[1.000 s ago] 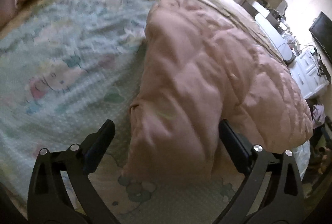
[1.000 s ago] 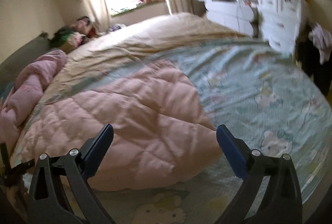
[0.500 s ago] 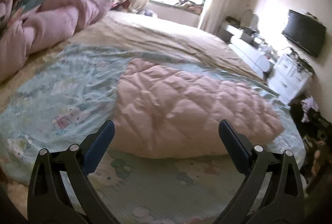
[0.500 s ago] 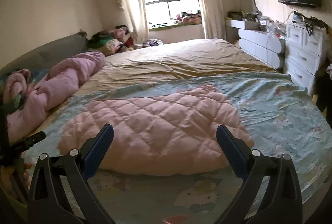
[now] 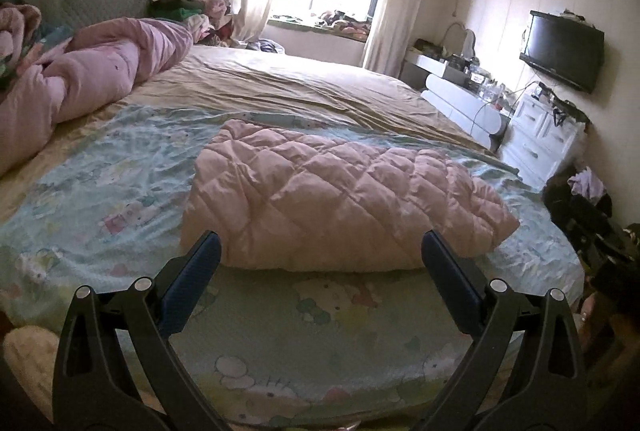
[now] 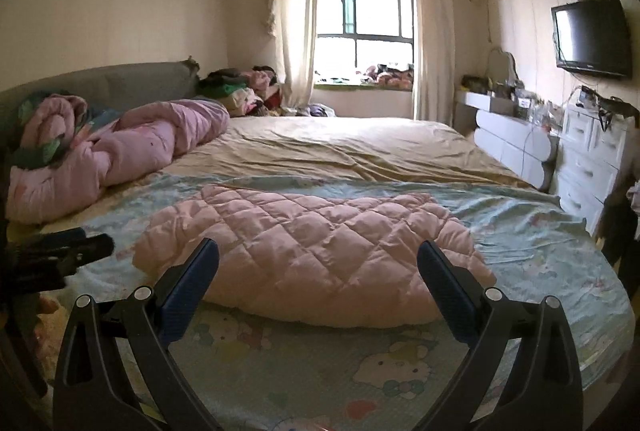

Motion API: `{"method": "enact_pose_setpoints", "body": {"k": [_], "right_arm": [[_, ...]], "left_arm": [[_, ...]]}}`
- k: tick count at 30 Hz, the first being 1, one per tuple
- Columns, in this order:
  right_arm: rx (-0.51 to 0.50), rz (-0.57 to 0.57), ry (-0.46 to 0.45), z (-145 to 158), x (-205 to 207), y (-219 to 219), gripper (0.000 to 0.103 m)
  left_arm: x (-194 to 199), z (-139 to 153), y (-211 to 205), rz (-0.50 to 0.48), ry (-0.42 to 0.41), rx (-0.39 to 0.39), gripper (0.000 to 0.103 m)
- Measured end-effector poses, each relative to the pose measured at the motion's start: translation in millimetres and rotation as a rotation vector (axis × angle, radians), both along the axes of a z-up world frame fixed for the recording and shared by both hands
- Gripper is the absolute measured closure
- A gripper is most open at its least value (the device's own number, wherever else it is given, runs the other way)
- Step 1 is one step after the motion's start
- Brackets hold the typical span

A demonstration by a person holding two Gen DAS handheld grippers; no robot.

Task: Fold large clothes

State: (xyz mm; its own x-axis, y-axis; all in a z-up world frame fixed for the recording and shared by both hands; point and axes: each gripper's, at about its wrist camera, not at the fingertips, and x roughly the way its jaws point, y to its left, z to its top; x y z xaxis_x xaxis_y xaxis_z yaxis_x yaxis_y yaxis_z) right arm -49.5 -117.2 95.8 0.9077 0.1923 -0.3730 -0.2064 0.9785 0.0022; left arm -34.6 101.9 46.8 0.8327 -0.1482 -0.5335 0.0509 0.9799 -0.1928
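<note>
Reading left to right from the quilted pink garment: the rumpled pink duvet lies well to its left by the grey headboard; the garment itself lies folded on the cartoon-print sheet, in the middle of the near half of the bed; the white dresser stands well to its right. Your left gripper and right gripper both hang just short of the garment's near edge, fingers spread wide, holding nothing. The fold looks nearly done. For a neat finish, you should take the two near corners together, lift evenly, and lay the padding flat so that no air bulge remains.
</note>
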Motion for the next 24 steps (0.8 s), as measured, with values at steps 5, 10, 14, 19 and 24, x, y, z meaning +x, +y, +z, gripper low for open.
{"method": "enact_pose_setpoints", "body": {"k": [5, 10, 14, 19, 24], "right_arm": [[0.019, 0.017, 0.016, -17.3, -23.8, 9.3, 0.004], [0.051, -0.034, 0.094, -47.4, -33.5, 7.7, 0.004], [0.066, -0.066, 0.158, -65.2, -27.5, 9.4, 0.004], [0.063, -0.037, 0.168, -68.9, -24.0, 18.4, 0.004], [0.065, -0.011, 0.149, -64.8, -25.4, 22.4, 0.004]], "left_arm": [[-15.5, -11.0, -6.2, 0.016, 0.003, 0.056, 0.009], [-26.7, -39.6, -11.0, -0.004, 0.069, 0.07, 0.009], [-25.9, -52.6, -9.6, 0.004, 0.12, 0.081, 0.009], [-29.1, -48.6, -6.4, 0.014, 0.094, 0.082, 0.009], [-31.9, -44.6, -7.4, 0.022, 0.07, 0.089, 0.009]]}}
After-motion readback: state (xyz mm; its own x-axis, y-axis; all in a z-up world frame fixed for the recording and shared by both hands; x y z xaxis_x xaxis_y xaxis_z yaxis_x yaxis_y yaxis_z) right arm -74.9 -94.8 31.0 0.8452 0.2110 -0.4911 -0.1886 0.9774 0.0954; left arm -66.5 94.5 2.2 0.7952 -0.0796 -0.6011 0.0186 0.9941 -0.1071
